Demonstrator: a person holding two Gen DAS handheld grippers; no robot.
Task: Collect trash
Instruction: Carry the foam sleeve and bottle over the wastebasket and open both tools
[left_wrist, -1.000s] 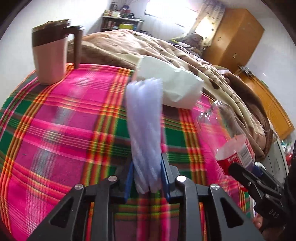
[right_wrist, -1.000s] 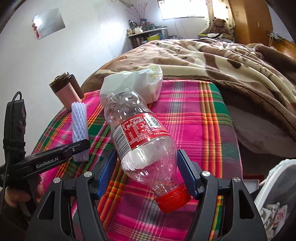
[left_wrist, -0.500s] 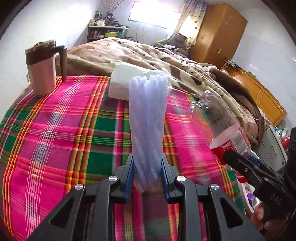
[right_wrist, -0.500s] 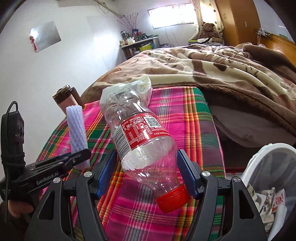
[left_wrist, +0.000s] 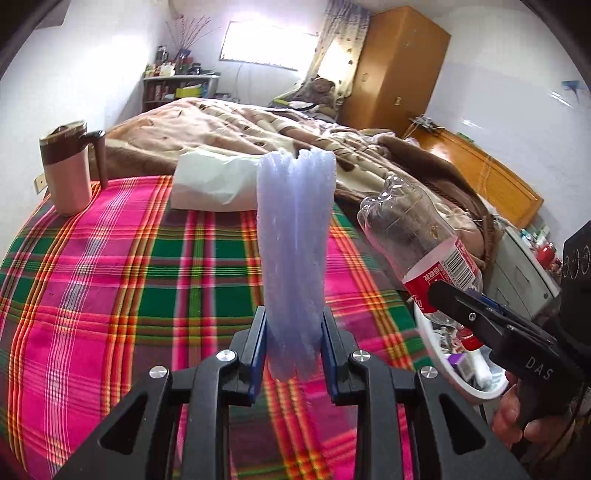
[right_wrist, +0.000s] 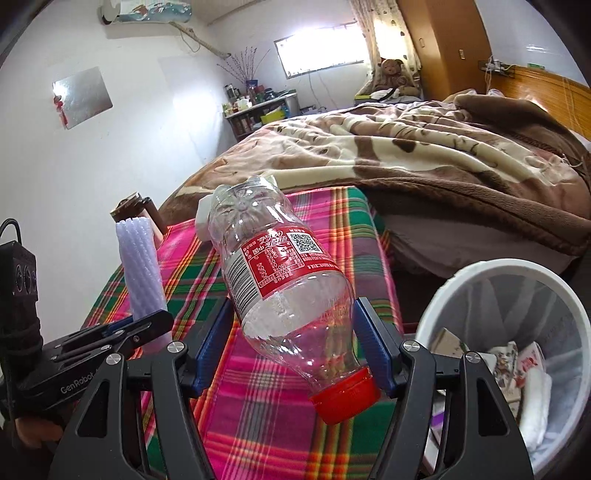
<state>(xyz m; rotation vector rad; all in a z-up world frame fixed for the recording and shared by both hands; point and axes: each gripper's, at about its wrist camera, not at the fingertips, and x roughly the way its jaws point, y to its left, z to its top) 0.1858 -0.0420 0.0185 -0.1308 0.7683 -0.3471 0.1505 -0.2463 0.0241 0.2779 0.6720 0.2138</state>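
Note:
My left gripper (left_wrist: 293, 350) is shut on a pale lilac foam net sleeve (left_wrist: 295, 251), held upright above the plaid tablecloth (left_wrist: 110, 266); it also shows in the right wrist view (right_wrist: 142, 273). My right gripper (right_wrist: 293, 343) is shut on an empty clear plastic bottle (right_wrist: 284, 284) with a red label and red cap, cap toward the camera. The bottle also shows in the left wrist view (left_wrist: 417, 236), right of the sleeve. A white trash bin (right_wrist: 443, 291) with paper scraps inside stands at the lower right, beside the table's right edge.
A pink and brown lidded mug (left_wrist: 68, 170) stands at the table's far left corner. A white plastic bag (left_wrist: 210, 181) lies at the far edge. A bed with a brown blanket (right_wrist: 424, 158) is behind the table. A wooden wardrobe (left_wrist: 399, 70) stands at the back.
Both grippers have lifted and pulled back toward the right with their loads. The trash bin has come further into the right wrist view.

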